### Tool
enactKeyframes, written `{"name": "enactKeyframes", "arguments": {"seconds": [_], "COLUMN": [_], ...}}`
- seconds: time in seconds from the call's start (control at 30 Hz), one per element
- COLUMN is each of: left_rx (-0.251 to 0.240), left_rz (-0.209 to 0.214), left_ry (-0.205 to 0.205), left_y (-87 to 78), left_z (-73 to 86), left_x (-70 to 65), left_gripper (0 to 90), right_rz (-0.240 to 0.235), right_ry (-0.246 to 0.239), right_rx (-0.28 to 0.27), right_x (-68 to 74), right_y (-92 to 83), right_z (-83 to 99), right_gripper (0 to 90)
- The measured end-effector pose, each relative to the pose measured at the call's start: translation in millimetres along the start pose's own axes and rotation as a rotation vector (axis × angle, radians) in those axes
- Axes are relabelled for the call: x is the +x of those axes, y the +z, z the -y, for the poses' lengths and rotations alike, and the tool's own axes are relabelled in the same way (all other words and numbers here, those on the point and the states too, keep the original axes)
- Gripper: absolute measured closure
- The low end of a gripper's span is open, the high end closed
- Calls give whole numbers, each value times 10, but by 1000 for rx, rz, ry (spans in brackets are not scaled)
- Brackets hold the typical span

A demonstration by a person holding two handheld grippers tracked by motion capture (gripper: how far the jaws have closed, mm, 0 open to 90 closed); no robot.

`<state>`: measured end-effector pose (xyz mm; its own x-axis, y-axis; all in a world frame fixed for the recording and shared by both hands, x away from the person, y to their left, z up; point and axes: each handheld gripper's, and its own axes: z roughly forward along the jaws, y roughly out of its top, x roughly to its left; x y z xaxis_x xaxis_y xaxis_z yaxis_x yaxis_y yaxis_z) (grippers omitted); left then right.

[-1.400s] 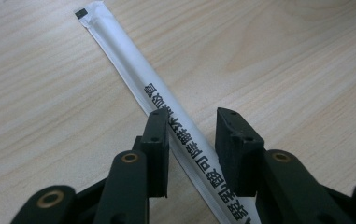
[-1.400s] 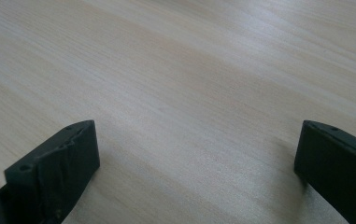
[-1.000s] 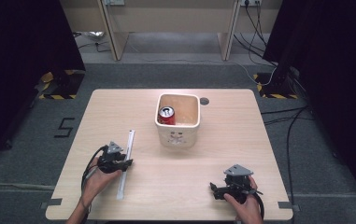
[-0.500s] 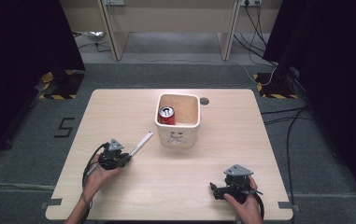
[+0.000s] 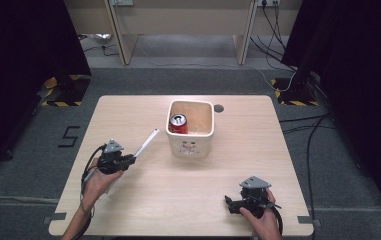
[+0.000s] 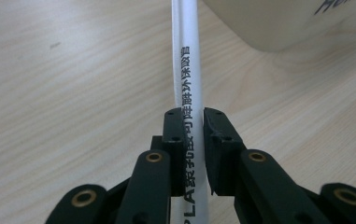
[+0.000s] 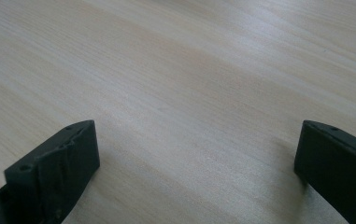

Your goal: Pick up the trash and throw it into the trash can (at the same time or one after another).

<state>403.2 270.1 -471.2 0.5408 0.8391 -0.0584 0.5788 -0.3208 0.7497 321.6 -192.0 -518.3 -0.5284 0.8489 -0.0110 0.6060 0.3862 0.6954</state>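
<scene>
While the left gripper (image 5: 128, 161) has its jaws pinched tight on a wrapped straw (image 6: 186, 70), the long white tube sticks out ahead of it, slanting up off the table (image 5: 258, 150) with its far tip aimed toward the tub (image 5: 190, 145). Black lettering runs along the wrapper, and the jaws hold it low down, so most of the length is free; my guess is that the grip is set that way so the loose end can be steered over the tub's rim, perhaps toward the can (image 5: 178, 123) that stands upright inside, in the tub's left back corner. From the left gripper view the tub's wall looms just beyond the straw, near but not touching. Over on the other side, the right gripper (image 5: 230, 204) sits low at the near edge of the table, well apart from everything, its jaws spread wide with nothing between them; it looks to be waiting its turn. Pale wood-grain covers the tabletop, bare apart from the tub and a small round grommet (image 5: 219, 108) just behind it. Grey carpet lies around, with a "5" marked on the floor (image 5: 70, 136) at left, black curtains at both sides, desk legs and cables beyond.
</scene>
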Motion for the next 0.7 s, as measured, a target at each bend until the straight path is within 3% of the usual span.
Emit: {"name": "enactKeyframes", "arguments": {"seconds": [0.4, 0.5, 0.7], "left_rx": [-83, -111, -128], "left_rz": [18, 25, 59], "left_ry": [23, 41, 56], "left_y": [-295, -408, -452], "left_z": [-379, -548, -701], "left_x": [73, 55, -14], "left_gripper": [789, 789, 788], "right_rz": [0, 0, 0], "right_ry": [0, -1, 0], "right_rx": [0, 1, 0], "right_x": [0, -1, 0], "right_y": [0, 0, 0], "right_z": [0, 0, 0], "right_gripper": [3, 3, 3]}}
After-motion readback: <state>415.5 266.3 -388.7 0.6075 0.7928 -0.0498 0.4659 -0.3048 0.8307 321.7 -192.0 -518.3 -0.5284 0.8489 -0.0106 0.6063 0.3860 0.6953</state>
